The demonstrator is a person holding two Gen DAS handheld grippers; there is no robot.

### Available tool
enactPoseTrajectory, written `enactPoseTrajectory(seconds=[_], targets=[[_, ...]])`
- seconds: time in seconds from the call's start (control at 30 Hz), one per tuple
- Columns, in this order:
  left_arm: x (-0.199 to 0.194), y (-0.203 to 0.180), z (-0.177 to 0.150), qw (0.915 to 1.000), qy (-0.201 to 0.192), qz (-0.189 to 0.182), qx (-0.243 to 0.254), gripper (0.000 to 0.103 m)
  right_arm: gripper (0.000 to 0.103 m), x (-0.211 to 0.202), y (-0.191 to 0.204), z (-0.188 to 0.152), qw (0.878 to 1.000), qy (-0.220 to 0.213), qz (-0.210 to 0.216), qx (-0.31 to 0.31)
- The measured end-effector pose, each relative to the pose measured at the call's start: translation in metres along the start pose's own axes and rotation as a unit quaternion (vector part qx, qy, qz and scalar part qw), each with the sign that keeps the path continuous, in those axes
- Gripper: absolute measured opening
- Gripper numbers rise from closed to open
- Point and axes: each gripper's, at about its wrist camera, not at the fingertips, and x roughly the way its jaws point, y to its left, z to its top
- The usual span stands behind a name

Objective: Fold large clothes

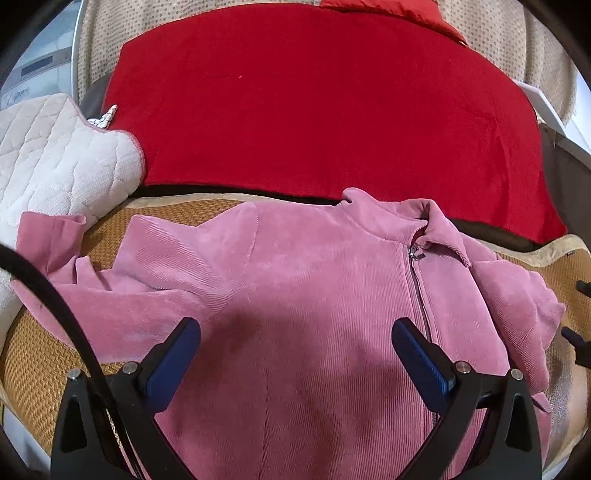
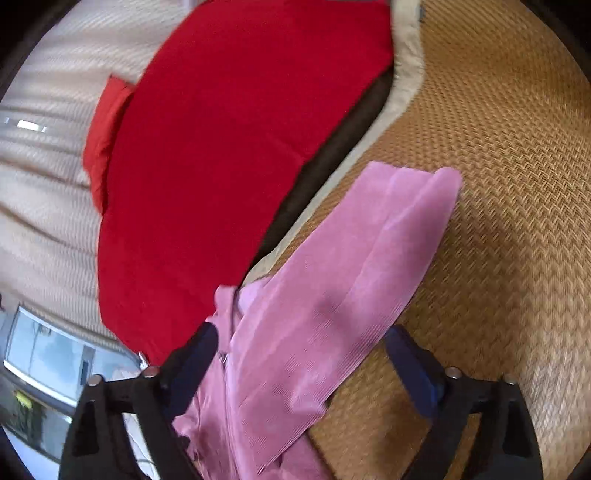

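Observation:
A pink corduroy zip jacket point(image 1: 314, 280) lies front up on a woven straw mat point(image 1: 33, 373). Its collar and zipper point(image 1: 417, 280) sit right of centre, and one sleeve is bunched at the left. My left gripper point(image 1: 295, 332) is open just above the jacket's chest, holding nothing. In the right wrist view the jacket's other sleeve point(image 2: 369, 251) stretches away over the mat point(image 2: 498, 184). My right gripper point(image 2: 301, 339) is open above that sleeve, jaws wide either side of it, not closed on it. The view is blurred.
A large red blanket point(image 1: 314, 99) covers the bed behind the mat and also shows in the right wrist view point(image 2: 221, 147). A white quilted pillow point(image 1: 55, 158) lies at the left. An orange-red cloth point(image 1: 399, 11) lies at the far back. Beige dotted fabric point(image 2: 44, 203) lies beyond.

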Motion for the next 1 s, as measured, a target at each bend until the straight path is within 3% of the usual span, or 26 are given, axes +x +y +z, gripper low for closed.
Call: enactPoseTrajectory(seconds=[0.13,0.2,0.43,0.5,0.57,0.63,0.8,1.0], targets=[[-0.002,-0.006,0.002,0.9999,-0.010,-0.004,0.009,0.103,0.077,0.013,-0.014,0.009,0.998,0.004,-0.049,0.030],[-0.002,-0.008,0.003,0.9997,-0.018,0.002,0.019,0.103,0.061,0.014,-0.013,0.013,0.996,-0.009,-0.083,0.020],[-0.002,-0.008,0.004,0.9991,-0.028,0.007,0.032,0.103,0.058,0.032,0.004,0.034,0.993,-0.037,-0.113,-0.002],[-0.005,-0.007,0.004,0.9986,-0.036,0.012,0.037,0.102,0.034,0.046,0.009,0.036,0.992,-0.033,-0.120,-0.009],[-0.009,-0.005,0.004,0.9976,-0.049,0.018,0.046,0.101,0.027,0.056,0.014,0.035,0.991,-0.035,-0.132,-0.016],[-0.013,-0.002,0.005,0.9963,-0.061,0.027,0.054,0.091,0.019,0.061,0.022,0.032,0.989,-0.039,-0.136,-0.029],[-0.020,0.013,0.011,0.9974,-0.062,0.022,0.028,0.087,0.012,0.055,0.049,0.021,0.990,-0.054,-0.104,-0.073],[-0.034,0.032,0.014,0.9969,-0.076,0.023,-0.003,0.087,0.012,0.033,0.107,-0.018,0.991,-0.045,0.005,-0.129]])
